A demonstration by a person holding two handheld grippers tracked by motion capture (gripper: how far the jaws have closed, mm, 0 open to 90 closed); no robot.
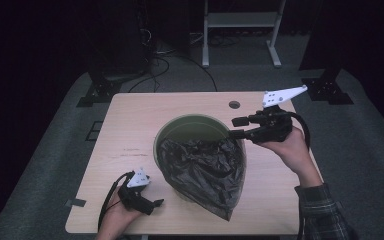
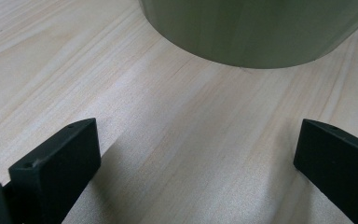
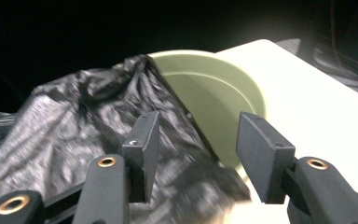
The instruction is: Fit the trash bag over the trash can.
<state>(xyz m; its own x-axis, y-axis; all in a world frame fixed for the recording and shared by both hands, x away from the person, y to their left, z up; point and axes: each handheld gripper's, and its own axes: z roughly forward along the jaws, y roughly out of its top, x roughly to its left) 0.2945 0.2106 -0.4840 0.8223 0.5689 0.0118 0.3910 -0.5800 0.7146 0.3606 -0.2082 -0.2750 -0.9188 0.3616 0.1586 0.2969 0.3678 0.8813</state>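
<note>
A green bin [image 1: 195, 131] stands mid-table [image 1: 130, 125], a black bag [image 1: 207, 170] draped over its 5 o'clock rim. The right gripper [image 1: 236, 127], at the bin's 3 o'clock, is released and grasps nothing. The left gripper [image 1: 159, 203], at 7 o'clock, rests released on the table.

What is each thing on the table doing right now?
Green bin: upright on the table, top partly uncovered.
Black bag: crumpled, draped over the bin's near side, not in any grip.
Left gripper: fingers wide open above bare wood, holding nothing.
Right gripper: fingers apart, at the bin's rim, nothing pinched.
</note>
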